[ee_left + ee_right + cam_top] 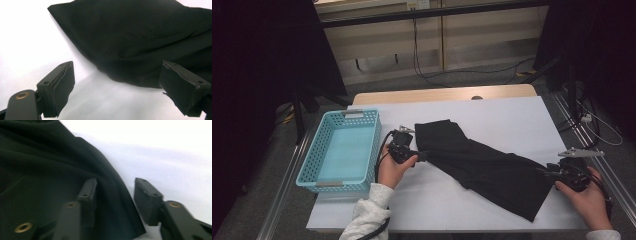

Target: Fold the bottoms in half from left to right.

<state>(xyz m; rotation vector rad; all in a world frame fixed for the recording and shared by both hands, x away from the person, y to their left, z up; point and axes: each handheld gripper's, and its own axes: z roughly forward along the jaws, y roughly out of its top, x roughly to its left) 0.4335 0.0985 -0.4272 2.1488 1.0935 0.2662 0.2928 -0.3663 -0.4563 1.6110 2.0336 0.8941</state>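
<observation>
High view: white table (492, 115); blue basket (343, 148) left; grey floor (462, 80) beyond

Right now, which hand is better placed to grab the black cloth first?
Right. The right gripper already straddles the black cloth edge, one jaw over the fabric. The left gripper stands wide open, just short of the cloth.

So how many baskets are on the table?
1. The blue basket sits at the table's left edge, beside the person's left hand and apart from the black cloth.
</observation>
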